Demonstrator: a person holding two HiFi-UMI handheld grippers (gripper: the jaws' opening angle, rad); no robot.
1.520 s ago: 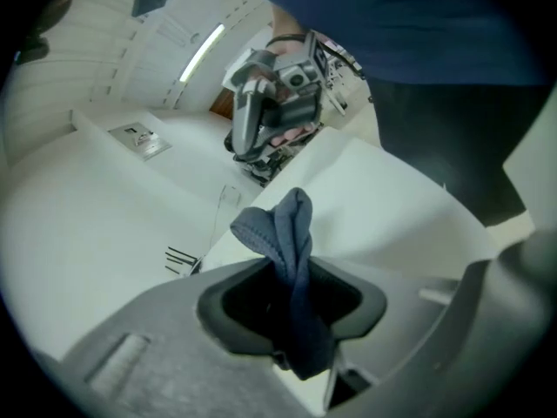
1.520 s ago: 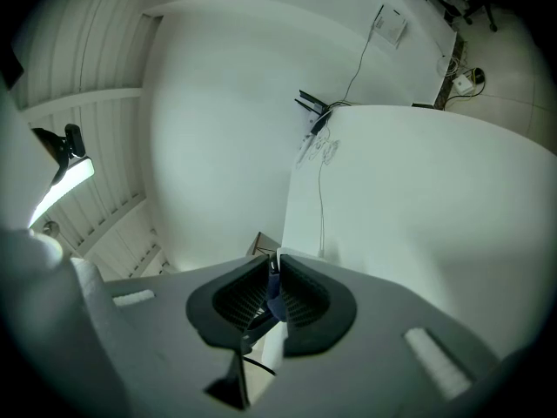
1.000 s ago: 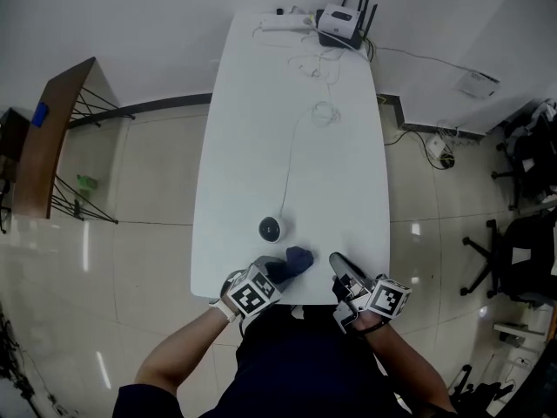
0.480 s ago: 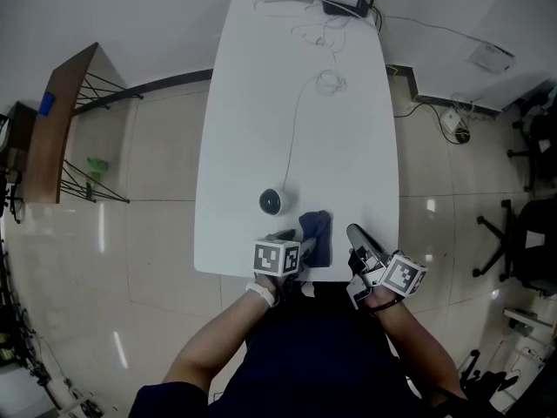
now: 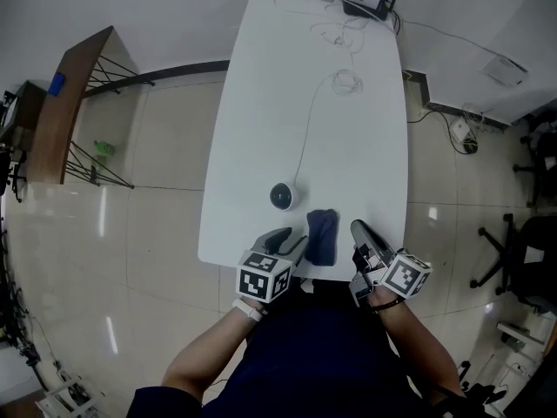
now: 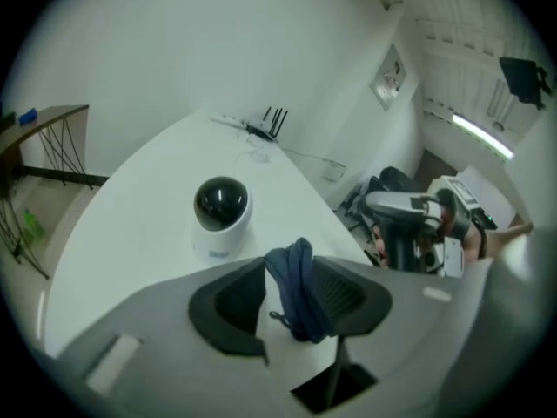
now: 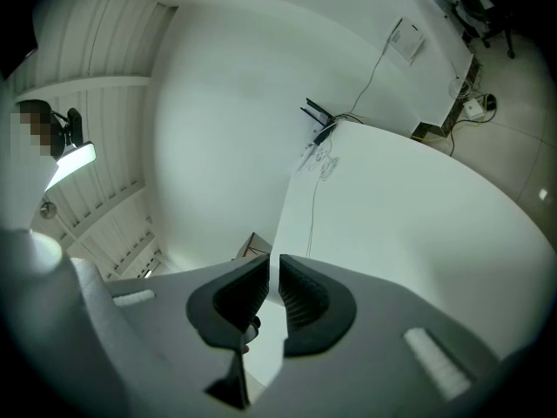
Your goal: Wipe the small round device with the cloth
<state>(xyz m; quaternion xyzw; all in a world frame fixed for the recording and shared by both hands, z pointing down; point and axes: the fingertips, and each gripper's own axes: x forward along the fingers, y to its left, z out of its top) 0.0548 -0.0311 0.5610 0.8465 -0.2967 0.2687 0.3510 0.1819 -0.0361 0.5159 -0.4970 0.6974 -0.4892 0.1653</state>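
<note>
Two things could go wrong from here.

First, the cloth [image 5: 322, 236] could slip out. It is dark blue and lies bunched up on the white bench [image 5: 365, 129], at the lower middle of the head view, just right of the left gripper [image 5: 291, 244]. In the left gripper view the cloth stands between the jaws, which are apart and have just been closing. It sits close to the jaw on the right side of that view, with a clear gap to the other jaw, so nothing pinches it yet. It may already touch that one jaw, but the view is too bent to be sure. If the jaws close on only a thin fold at the edge, the cloth could fall back down when it is lifted.

Second, the small round device [image 5: 283, 196] could get pushed. It stands just above and left of the cloth in the head view, on the left half of the bench. A thin white cable [image 5: 305, 138] runs from it toward the top of the frame. It looks light. A hard wipe could tip it or slide it toward the edge, and the cable could tug it too.

The right gripper [image 5: 361, 233] is low and right of the cloth. Its jaws are almost together with nothing in them, so nothing steadies the device.
</note>
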